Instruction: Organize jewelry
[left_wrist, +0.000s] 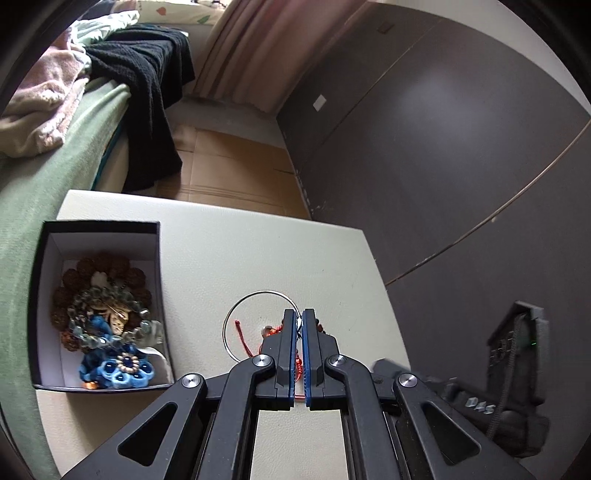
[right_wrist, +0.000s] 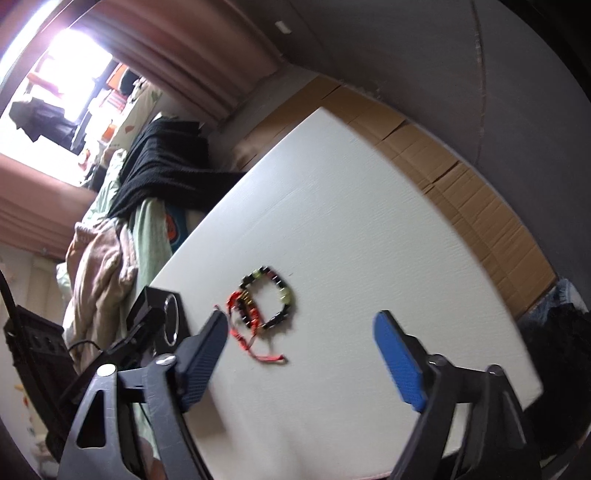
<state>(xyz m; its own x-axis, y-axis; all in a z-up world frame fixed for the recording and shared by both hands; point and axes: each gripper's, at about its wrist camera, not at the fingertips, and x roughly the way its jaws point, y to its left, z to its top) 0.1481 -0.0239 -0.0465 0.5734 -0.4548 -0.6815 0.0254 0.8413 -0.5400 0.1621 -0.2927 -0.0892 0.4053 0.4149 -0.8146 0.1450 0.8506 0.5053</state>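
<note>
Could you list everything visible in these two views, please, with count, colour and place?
silver bangle: one, silver, clamped in the left gripper.
red cord bracelet: one, red, on the table.
beaded bracelet: one, black with yellow-green beads, on the table, overlapping the red cord.
box: one, black outside, white inside, table's left side, holding brown, clear and blue bead pieces.
table: one, white.
bed: one, green cover, left of the table.
left gripper: shut.
right gripper: open, above the bracelets.
</note>
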